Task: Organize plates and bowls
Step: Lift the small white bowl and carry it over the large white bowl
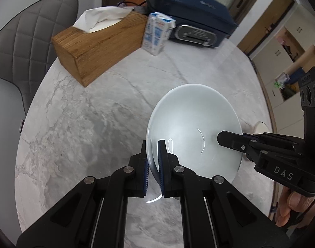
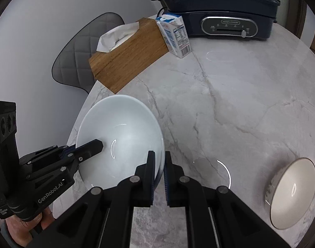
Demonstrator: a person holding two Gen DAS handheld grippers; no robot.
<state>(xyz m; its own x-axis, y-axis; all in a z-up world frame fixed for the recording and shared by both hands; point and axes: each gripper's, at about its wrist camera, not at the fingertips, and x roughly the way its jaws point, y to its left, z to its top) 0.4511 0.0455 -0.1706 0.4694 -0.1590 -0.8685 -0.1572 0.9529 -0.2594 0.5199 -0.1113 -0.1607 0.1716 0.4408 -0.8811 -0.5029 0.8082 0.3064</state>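
Note:
A large white bowl [image 1: 190, 124] is held over the marble table, tilted; it also shows in the right wrist view [image 2: 124, 128]. My left gripper [image 1: 153, 144] is shut on its near left rim. My right gripper [image 2: 158, 155] is shut on its right rim, and shows in the left wrist view [image 1: 227, 139] reaching in from the right. A smaller cream bowl with a gold rim [image 2: 294, 192] sits on the table at the right; only its edge [image 1: 260, 127] shows behind the white bowl in the left wrist view.
A wooden tissue box [image 1: 99, 43] [image 2: 128, 55], a milk carton [image 1: 157, 33] [image 2: 176, 35] and a dark blue electric grill [image 1: 198, 18] [image 2: 221, 14] stand at the table's far side. A grey quilted chair [image 1: 33, 37] stands to the left.

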